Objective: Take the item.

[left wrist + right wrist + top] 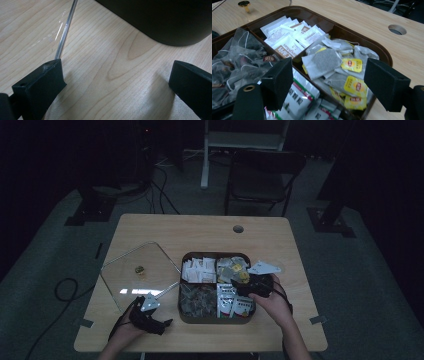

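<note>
A brown four-compartment tray point(181, 292) sits on the wooden table. It holds white sachets point(289, 35), tea bags with yellow tags point(329, 61), dark mesh bags point(237, 60) and white packets with red and green print point(299, 100). My right gripper point(245, 284) hovers over the tray's right side. In the right gripper view, the right gripper point(329, 72) is open above the yellow-tagged tea bags, with nothing between its pads. My left gripper point(161, 324) rests low at the tray's front left corner. In the left gripper view, the left gripper point(116, 72) is open over bare wood.
A clear glass lid point(150, 260) with a gold knob point(140, 269) lies flat left of the tray; its edge point(66, 27) runs by the left jaw. The tray's dark wall point(162, 22) is just ahead. A cable hole point(238, 228) marks the table's far side. A chair point(260, 175) stands behind.
</note>
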`<state>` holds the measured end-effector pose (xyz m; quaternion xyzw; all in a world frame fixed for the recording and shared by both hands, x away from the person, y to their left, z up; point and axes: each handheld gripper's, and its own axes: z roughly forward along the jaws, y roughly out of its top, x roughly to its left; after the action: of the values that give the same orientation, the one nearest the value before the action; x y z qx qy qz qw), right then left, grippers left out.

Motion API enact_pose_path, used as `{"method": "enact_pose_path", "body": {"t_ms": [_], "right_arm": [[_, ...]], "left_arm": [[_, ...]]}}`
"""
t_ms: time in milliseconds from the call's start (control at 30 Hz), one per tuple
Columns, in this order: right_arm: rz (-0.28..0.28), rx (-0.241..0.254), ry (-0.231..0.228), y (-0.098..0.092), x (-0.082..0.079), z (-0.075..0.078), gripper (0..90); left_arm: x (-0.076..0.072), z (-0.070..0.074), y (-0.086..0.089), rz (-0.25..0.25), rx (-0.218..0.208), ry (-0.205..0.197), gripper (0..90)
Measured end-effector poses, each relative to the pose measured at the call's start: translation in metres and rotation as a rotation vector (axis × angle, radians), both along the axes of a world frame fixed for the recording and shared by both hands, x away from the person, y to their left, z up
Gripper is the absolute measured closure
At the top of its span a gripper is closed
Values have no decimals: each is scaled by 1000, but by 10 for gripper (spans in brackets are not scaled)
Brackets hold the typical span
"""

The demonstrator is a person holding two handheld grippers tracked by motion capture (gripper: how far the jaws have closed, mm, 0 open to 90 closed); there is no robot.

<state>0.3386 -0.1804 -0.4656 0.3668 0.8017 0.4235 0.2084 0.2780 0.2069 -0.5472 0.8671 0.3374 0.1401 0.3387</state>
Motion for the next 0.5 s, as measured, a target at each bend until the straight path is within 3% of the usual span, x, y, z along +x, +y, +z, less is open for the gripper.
{"method": "enact_pose_path", "body": {"t_ms": [267,367,500], "right_arm": [[24,-24,9,11,17,-4,241],[32,-44,-1,12,24,-6,292],[45,-34,9,14,32,-9,327]], "left_arm": [[0,0,0,0,0,0,5],[0,0,0,0,-1,1,5],[0,0,0,0,0,2,5]]}}
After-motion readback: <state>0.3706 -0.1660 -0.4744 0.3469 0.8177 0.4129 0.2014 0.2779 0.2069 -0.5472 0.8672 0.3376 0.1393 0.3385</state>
